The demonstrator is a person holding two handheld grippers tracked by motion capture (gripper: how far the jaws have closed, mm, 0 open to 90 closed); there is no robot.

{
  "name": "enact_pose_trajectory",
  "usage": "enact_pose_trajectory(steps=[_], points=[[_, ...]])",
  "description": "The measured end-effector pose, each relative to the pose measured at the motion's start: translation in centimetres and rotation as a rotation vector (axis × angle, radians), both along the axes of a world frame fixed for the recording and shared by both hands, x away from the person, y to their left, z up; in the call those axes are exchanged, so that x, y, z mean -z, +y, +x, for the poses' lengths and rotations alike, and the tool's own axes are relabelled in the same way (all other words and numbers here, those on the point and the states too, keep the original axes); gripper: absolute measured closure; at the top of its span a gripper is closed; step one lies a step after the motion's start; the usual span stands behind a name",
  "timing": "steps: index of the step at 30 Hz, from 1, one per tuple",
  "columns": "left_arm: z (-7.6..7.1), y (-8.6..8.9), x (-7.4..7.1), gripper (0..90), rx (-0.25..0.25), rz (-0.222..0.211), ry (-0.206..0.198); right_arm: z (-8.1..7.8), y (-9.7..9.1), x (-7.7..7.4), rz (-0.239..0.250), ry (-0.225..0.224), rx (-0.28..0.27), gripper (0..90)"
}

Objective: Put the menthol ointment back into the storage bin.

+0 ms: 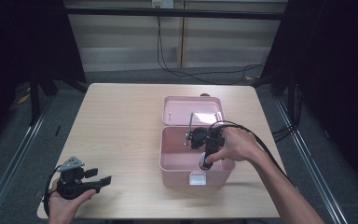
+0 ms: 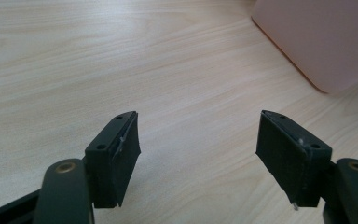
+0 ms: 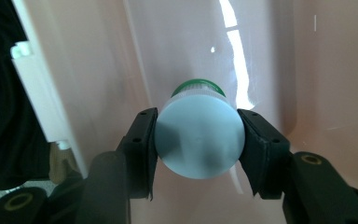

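A pink box [image 1: 177, 163] stands open right of the table's middle, its lid [image 1: 193, 110] tilted back. My right gripper [image 1: 196, 138] is down inside it, shut on a small white bottle [image 3: 199, 140] with a green band at its far end [image 3: 198, 85]. In the right gripper view the two black jaws press the bottle's round end from both sides, with the pink wall [image 3: 98, 70] of the box behind. My left gripper [image 1: 99, 178] rests at the front left corner of the table, open, nothing between its jaws. The left gripper view has a corner of the pink box [image 2: 317, 42] at top right.
A metal stay [image 1: 189, 124] props the lid. A white latch [image 1: 197, 178] sits on the box's front wall. Bare wood table [image 1: 121, 121] lies left of the box. Black cables [image 1: 200, 74] run over the floor behind the table.
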State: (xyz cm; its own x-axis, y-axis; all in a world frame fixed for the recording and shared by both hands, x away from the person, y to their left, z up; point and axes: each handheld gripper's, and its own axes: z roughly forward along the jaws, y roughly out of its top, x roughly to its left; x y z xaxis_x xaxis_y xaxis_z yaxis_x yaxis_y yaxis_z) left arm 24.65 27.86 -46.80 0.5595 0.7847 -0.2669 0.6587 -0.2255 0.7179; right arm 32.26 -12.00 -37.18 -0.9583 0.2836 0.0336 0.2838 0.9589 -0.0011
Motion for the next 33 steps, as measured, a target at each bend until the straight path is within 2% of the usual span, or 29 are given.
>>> enact_pose_trajectory(steps=[8, 17, 20, 33], points=[[0.0, 0.0, 0.0, 30.0, -0.003, 0.003, 0.0, -0.3, -0.4, 0.9, 0.015, 0.013, -0.026, 51.2], [0.0, 0.0, 0.0, 30.0, -0.004, 0.002, -0.002, -0.4, -0.2, 2.0, -0.01, 0.033, -0.041, 51.2], [0.0, 0.0, 0.0, 30.0, -0.005, 0.001, -0.001, -0.3, -0.1, 2.2, -0.002, 0.039, -0.045, 51.2], [0.0, 0.1, -0.1, 30.3, -0.008, -0.001, -0.006, 0.0, -0.2, 2.9, 0.002, 0.038, -0.034, 51.2]])
